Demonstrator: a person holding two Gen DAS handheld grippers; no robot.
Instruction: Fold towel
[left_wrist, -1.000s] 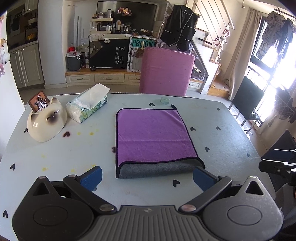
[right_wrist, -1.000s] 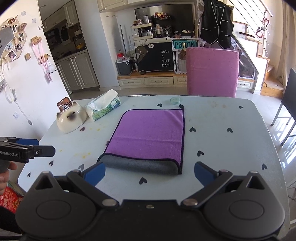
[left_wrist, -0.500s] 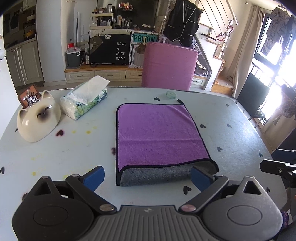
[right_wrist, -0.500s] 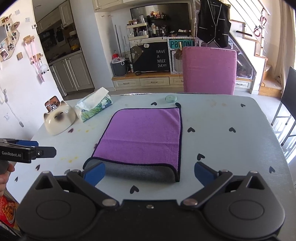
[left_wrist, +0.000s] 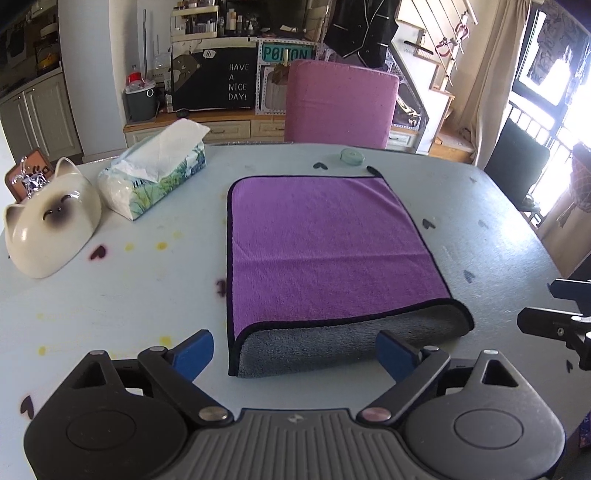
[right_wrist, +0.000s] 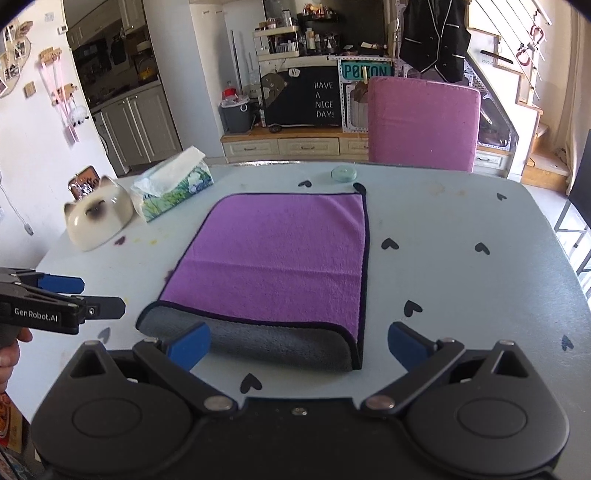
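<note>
Towel (left_wrist: 325, 254) lies flat mid-table (left_wrist: 122, 295), purple side up, already folded once: the top layer sits a bit short of the near edge, so a grey strip of the under layer shows along the front. The fold runs along the near right corner, where the grey curls over. The long axis points away from the camera toward the pink chair (left_wrist: 340, 103).

Left gripper (left_wrist: 295, 350) hangs low at the towel's near edge, jaws wide apart, blue pads (left_wrist: 194, 352) straddling the near left corner and grey strip. Nothing is held. Right gripper (right_wrist: 297, 345) does the same from its side: jaws wide apart, empty, bracketing the near right portion, with one pad overlapping the grey edge in view; I can't tell if it touches. Each gripper shows at the edge of the other's view, so both are level with the front edge.

This reads as a lineup for the next fold: each tool takes a near corner, then carries it to the far edge. Both layers need pinching together, or the offset worsens.

A tissue box (left_wrist: 155, 177) and a cat-shaped bowl (left_wrist: 48, 225) sit far left, and a small green disc (left_wrist: 352, 157) lies just past the far edge. All are clear of the towel, though the disc is near where the folded edge would land.
</note>
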